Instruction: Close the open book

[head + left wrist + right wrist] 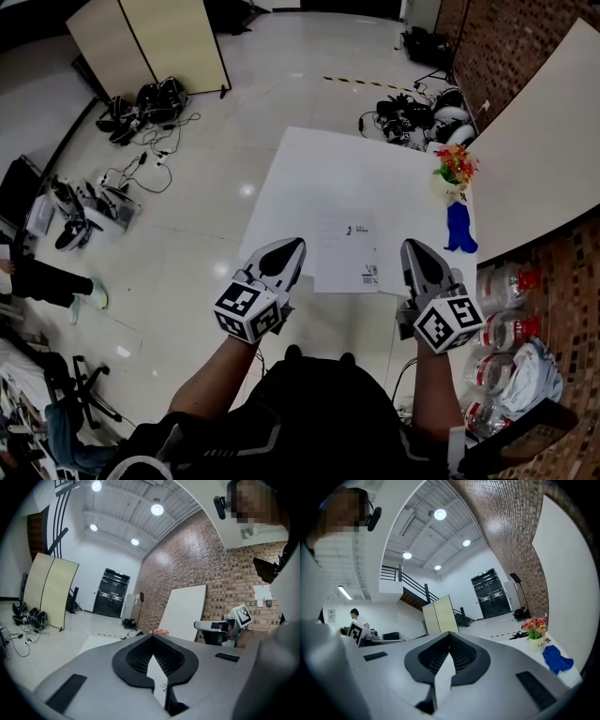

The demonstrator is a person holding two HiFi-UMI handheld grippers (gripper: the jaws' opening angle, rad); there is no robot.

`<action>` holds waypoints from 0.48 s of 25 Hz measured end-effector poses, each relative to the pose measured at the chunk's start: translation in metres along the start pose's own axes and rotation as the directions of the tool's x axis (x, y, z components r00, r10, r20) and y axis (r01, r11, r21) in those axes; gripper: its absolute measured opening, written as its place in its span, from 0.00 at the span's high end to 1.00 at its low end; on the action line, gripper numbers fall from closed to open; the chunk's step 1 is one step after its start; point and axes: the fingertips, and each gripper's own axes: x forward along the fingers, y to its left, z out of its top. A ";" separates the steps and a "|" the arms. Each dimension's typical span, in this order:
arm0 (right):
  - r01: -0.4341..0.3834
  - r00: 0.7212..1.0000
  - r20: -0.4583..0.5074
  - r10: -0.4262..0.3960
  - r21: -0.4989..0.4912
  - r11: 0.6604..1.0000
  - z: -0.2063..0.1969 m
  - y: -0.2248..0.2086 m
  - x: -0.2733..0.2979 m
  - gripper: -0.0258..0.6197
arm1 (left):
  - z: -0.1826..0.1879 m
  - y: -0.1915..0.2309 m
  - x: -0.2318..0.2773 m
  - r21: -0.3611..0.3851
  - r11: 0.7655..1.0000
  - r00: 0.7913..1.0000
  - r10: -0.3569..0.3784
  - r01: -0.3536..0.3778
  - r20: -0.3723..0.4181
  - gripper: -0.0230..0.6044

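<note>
Left hand-held gripper (293,246) and right hand-held gripper (413,247) are both clamped shut, nothing in either. The book (347,251) lies closed on the table (300,169), between the two and below them.

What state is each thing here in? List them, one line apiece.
book: closed, lying flat on the white table
left gripper: shut, nothing between its jaws, held up off the table
right gripper: shut, nothing between its jaws, held up off the table
flower pot: upright, near the table's right edge
blue cloth: crumpled, lying on the table just nearer than the pot
</note>
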 end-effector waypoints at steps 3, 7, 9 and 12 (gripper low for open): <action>-0.007 1.000 0.004 0.007 -0.004 1.000 0.001 -0.001 -0.005 0.96 | 0.003 -0.006 0.000 0.020 1.000 1.000 -0.003 0.003 0.003 0.97; 0.007 1.000 0.011 -0.007 -0.003 1.000 0.004 -0.007 -0.009 0.96 | 0.007 -0.014 0.000 0.029 1.000 1.000 -0.013 0.013 0.002 0.97; 0.002 1.000 0.018 -0.002 0.001 1.000 0.007 -0.008 -0.012 0.96 | 0.011 -0.019 -0.002 0.042 0.999 1.000 -0.015 0.015 0.002 0.97; -0.016 1.000 0.025 0.015 0.006 1.000 0.011 -0.009 -0.018 0.96 | 0.016 -0.027 -0.006 0.068 0.998 1.000 -0.008 0.008 0.001 0.97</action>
